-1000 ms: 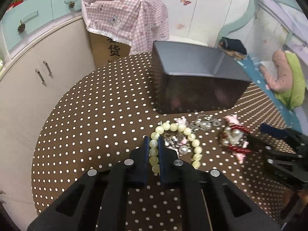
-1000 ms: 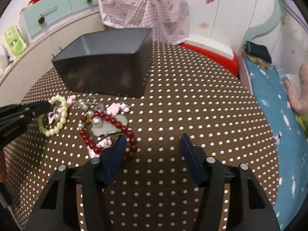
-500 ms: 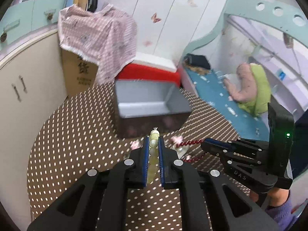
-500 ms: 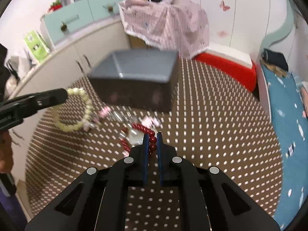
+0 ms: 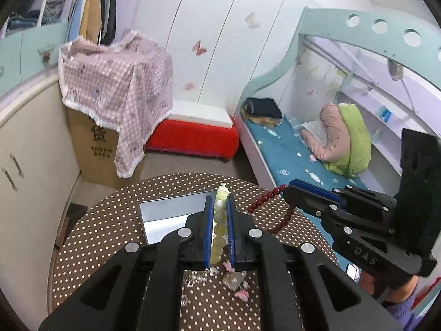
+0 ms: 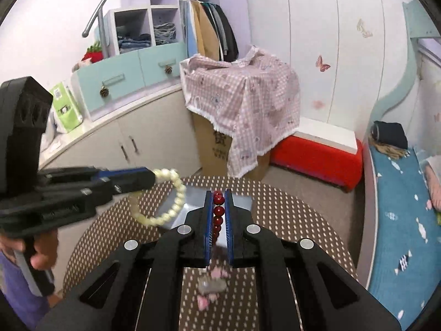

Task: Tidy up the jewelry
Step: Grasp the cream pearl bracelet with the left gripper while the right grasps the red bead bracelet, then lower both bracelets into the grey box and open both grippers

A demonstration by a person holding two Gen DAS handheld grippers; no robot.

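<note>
Two bead bracelets lifted above the dotted counter (image 5: 110, 220), pale green bracelet (image 5: 219, 226) clamped in left gripper (image 5: 219, 229) jaws, glossy dark red bracelet (image 6: 219, 212) clamped in right gripper (image 6: 219, 220) jaws, grey box (image 5: 171, 212) below.

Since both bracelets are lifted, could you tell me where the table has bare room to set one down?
The table is bare left of the grey box, out to its edge. In the right wrist view it is also bare right of the box, towards the bed. It is crowded just before the box, where loose charms lie under the grippers.
</note>
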